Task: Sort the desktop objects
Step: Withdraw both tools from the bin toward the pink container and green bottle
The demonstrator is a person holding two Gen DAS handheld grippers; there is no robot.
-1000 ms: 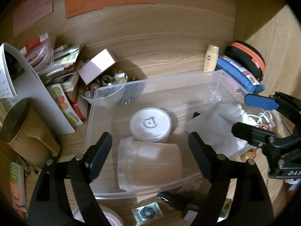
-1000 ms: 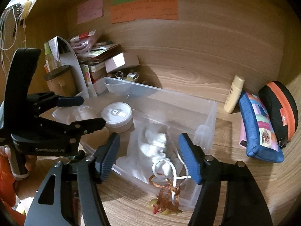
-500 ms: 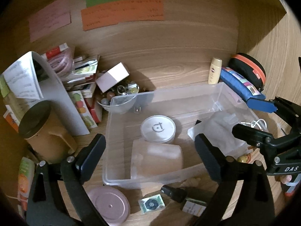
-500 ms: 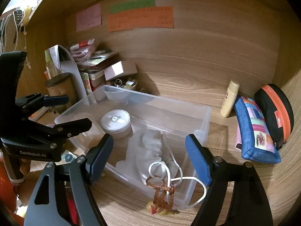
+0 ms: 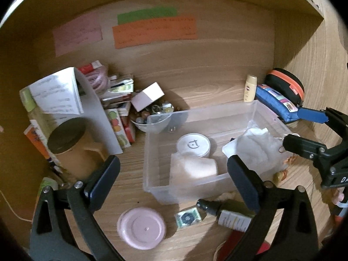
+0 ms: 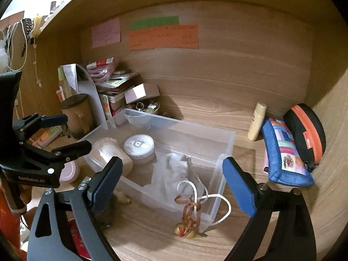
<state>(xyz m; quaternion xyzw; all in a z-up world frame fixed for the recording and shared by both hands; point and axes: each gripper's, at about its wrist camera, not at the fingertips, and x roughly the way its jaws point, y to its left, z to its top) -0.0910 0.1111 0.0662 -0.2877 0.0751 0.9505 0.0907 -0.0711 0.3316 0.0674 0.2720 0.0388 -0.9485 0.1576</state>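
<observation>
A: In your left wrist view, where did the clear bin [image 5: 202, 115] sit against your left gripper [image 5: 174, 169]?

B: It filled the middle of the frame, between and just above your two fingers. Inside lay a white round tin [image 5: 193, 144], a frosted jar [image 5: 192, 169] on its side, and a white cloth bag [image 5: 256, 148] at the bin's right end.

A: And the tongs?

B: Your left gripper was spread wide, released, holding and touching nothing. Lower in the frame, a pink lid [image 5: 141, 228], a small patterned tile [image 5: 188, 216] and a dark dropper bottle [image 5: 226, 212] lay on the desk [image 5: 206, 87] in front of the bin.

A: Your right wrist view?

B: The bin [image 6: 226, 139] sat at centre, its near corner between your right gripper's [image 6: 171, 182] fingers. The cloth bag [image 6: 174, 169] lay in that corner, its white cord [image 6: 217, 200] draped over the rim beside a brown tassel [image 6: 189, 211].

A: Grip state?

B: Released too, wide apart, grasping nothing. A blue pouch [image 6: 282, 150] and a black case [image 6: 304, 130] rested at the right of the frame, well apart from the bin.
</observation>
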